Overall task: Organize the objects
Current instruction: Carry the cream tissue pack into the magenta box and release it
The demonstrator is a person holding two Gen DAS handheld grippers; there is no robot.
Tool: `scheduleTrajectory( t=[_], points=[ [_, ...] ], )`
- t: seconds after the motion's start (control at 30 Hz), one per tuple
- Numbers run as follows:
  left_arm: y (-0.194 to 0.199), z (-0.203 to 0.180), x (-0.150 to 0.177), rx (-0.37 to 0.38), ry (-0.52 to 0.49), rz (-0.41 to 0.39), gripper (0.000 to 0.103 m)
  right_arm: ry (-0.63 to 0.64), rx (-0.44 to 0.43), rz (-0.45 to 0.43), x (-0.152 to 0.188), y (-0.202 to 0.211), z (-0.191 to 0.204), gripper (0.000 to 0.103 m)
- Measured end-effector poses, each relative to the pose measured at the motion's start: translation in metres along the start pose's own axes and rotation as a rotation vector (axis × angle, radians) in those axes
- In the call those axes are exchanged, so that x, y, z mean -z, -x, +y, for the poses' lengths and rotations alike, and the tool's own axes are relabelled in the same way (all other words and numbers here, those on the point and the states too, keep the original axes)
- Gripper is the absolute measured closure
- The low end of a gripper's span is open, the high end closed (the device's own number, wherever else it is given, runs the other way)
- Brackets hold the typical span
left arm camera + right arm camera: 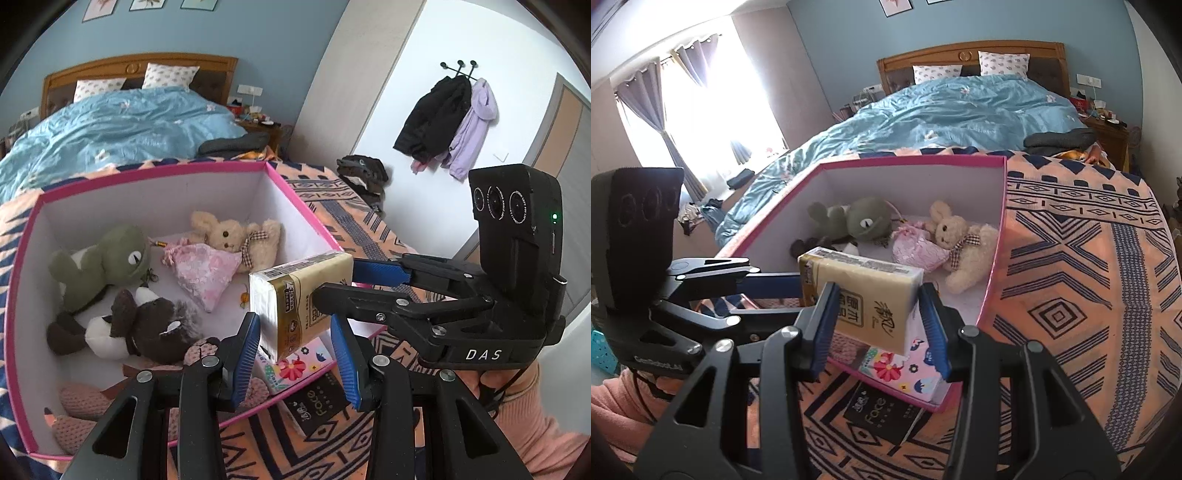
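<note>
The left tongs [293, 319] stand narrow, their blue pads pressed against the two sides of a gold tissue pack [291, 295]. The right tongs [878, 290], also narrow, come in from the side and clamp the same pack between their own pads, so both pairs carry it together. The pack hangs tilted in the air over the near corner of a pink-rimmed box [147, 173].

Beyond the tongs, the box holds a green frog plush [110, 262], a beige rabbit plush [236, 236], a pink pouch [203, 273] and a brown-and-white plush [144, 328]. A floral tissue pack [905, 373] lies just below the tongs in the near corner. A black pack marked "face" [879, 410] lies outside the box, under the tongs, on the orange patterned blanket [1071, 295].

The blanket covers a bed; past the box lies a blue duvet [942, 114]. Coats [443, 122] hang on the wall to the right, and a curtained window [701, 92] is to the left.
</note>
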State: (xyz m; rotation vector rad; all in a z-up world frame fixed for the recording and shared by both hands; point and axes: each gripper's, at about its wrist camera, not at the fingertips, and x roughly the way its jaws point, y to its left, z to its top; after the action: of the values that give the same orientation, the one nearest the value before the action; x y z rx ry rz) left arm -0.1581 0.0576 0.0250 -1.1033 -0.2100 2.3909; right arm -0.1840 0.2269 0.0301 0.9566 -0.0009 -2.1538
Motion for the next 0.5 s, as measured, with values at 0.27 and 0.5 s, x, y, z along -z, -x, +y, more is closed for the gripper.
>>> scheduleTrajectory(
  t=[0.27, 0.5],
  points=[
    [-0.019, 0.006, -0.002, -0.004, 0.033, 0.050, 0.064, 0.022, 0.095, 0.008, -0.003, -0.007, 0.003, 0.055],
    [-0.015, 0.006, 0.001, -0.021, 0.021, 0.021, 0.064, 0.005, 0.078, -0.027, -0.001, 0.004, -0.001, 0.055]
  ],
)
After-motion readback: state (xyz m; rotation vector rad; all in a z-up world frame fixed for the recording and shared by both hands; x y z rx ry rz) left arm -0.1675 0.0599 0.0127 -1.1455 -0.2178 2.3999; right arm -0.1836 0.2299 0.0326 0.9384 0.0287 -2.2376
